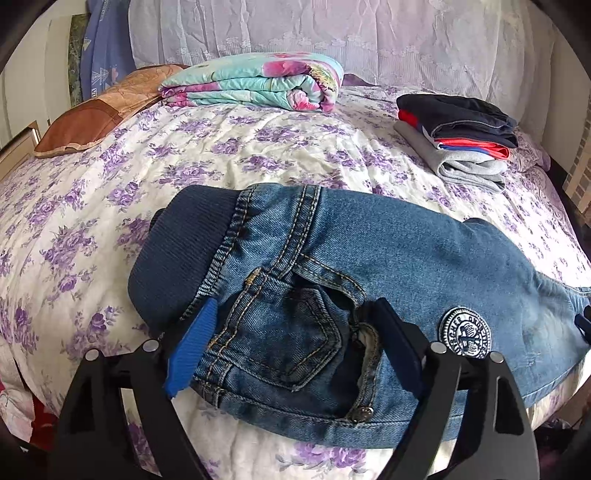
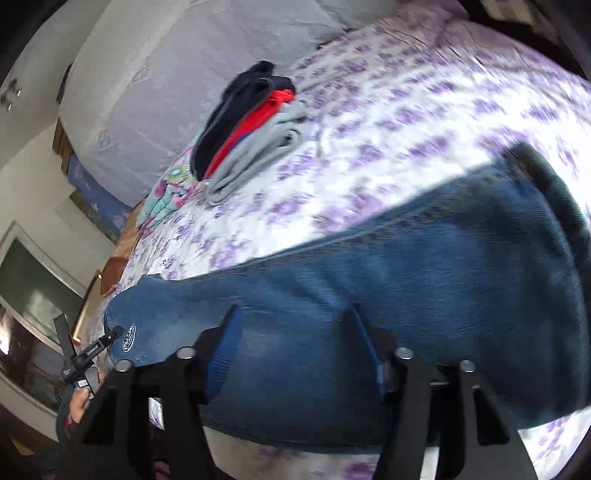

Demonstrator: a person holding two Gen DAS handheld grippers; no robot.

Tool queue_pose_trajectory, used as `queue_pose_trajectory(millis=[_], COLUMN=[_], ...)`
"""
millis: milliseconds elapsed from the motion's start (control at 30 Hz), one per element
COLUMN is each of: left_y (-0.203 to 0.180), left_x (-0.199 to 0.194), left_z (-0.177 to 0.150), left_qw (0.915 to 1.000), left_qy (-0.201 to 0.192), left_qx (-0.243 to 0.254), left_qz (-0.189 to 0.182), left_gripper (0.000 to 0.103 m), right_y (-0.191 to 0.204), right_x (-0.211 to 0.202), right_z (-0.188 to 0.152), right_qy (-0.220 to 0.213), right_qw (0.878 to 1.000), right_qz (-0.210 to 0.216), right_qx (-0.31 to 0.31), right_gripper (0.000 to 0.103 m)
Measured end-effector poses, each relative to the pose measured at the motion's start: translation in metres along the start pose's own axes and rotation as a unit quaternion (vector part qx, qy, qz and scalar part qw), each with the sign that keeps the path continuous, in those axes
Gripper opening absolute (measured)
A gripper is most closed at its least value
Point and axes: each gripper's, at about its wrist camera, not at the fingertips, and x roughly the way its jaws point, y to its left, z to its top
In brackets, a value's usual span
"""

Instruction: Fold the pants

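Observation:
Small blue jeans [image 1: 369, 258] with a dark ribbed waistband [image 1: 177, 258] and a round white patch [image 1: 466, 333] lie on the flowered bed [image 1: 258, 147] near its front edge. My left gripper [image 1: 291, 328] is open, its blue-padded fingers [image 1: 192, 350] wide apart either side of the front pocket at the waist end. In the right wrist view, which is blurred, the jeans' leg part [image 2: 406, 277] fills the lower frame. My right gripper [image 2: 295, 328] is open over it, with the denim between its fingers [image 2: 225, 350]. The left gripper [image 2: 96, 350] shows at the far left there.
A stack of folded clothes [image 1: 458, 136], dark, red and grey, sits at the back right of the bed; it also shows in the right wrist view [image 2: 251, 125]. A folded floral quilt [image 1: 255, 81] and a brown pillow [image 1: 92, 114] lie at the back left. A lace-covered headboard [image 1: 332, 33] stands behind.

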Motion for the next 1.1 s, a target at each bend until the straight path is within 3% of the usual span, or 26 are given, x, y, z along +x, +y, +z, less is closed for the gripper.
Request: queue_pose_trajectory(millis=[33, 67, 100, 133, 200, 300, 467, 533, 633, 667, 733, 800, 867, 1000, 1100], left_y=[-0.002, -0.005, -0.008, -0.010, -0.015, -0.030, -0.072, -0.085, -0.090, -0.088, -0.082, -0.075, -0.069, -0.066, -0.066], left_x=[0.002, 0.001, -0.001, -0.004, -0.015, -0.034, -0.040, -0.037, -0.033, -0.032, -0.031, -0.034, -0.037, -0.041, -0.045], left_z=[0.001, 0.000, 0.000, 0.000, 0.000, -0.001, -0.008, -0.013, -0.017, -0.018, -0.019, -0.020, -0.020, -0.021, -0.025], left_qw=[1.0000, 0.9999, 0.9998, 0.9997, 0.9995, 0.9982, 0.9946, 0.9940, 0.9932, 0.9930, 0.9925, 0.9921, 0.9917, 0.9912, 0.9911], left_qy=[-0.003, -0.006, -0.008, -0.009, -0.016, -0.027, -0.008, 0.003, 0.012, 0.014, 0.019, 0.017, 0.014, 0.012, 0.007], left_qx=[0.003, 0.003, -0.003, -0.010, -0.024, -0.038, -0.009, 0.006, 0.006, -0.001, -0.015, -0.027, -0.038, -0.045, -0.050], left_qz=[0.004, 0.010, 0.017, 0.020, 0.014, -0.038, -0.103, -0.109, -0.116, -0.117, -0.120, -0.122, -0.122, -0.123, -0.123], left_gripper=[0.083, 0.083, 0.083, 0.084, 0.090, 0.090, 0.091, 0.091, 0.091, 0.091, 0.091, 0.091, 0.091, 0.091, 0.091], right_y=[-0.023, -0.039, -0.046, -0.045, -0.039, -0.048, -0.073, -0.079, -0.082, -0.079, -0.069, -0.046, 0.002, 0.113, 0.179], right_x=[-0.006, -0.019, -0.033, -0.051, -0.083, -0.123, -0.114, -0.100, -0.090, -0.090, -0.088, -0.090, -0.090, -0.065, -0.013], right_z=[-0.002, -0.005, -0.008, -0.011, -0.020, -0.035, -0.044, -0.046, -0.039, -0.036, -0.029, -0.022, -0.014, -0.012, -0.028], right_qy=[-0.003, -0.017, -0.037, -0.063, -0.117, -0.172, -0.151, -0.138, -0.154, -0.156, -0.151, -0.150, -0.154, -0.129, -0.062], right_qw=[1.000, 0.998, 0.996, 0.996, 0.992, 0.981, 0.984, 0.986, 0.983, 0.983, 0.986, 0.988, 0.985, 0.965, 0.946], right_qz=[-0.003, 0.025, 0.034, 0.015, -0.040, -0.091, -0.072, -0.038, -0.020, -0.022, -0.019, -0.025, -0.046, -0.013, 0.026], right_qx=[0.026, 0.056, 0.070, 0.056, 0.021, 0.027, 0.069, 0.084, 0.095, 0.092, 0.072, 0.033, -0.060, -0.228, -0.319], right_gripper=[0.000, 0.000, 0.004, 0.006, 0.043, 0.058, 0.063, 0.063, 0.069, 0.068, 0.015, 0.014, 0.014, 0.014, 0.015])
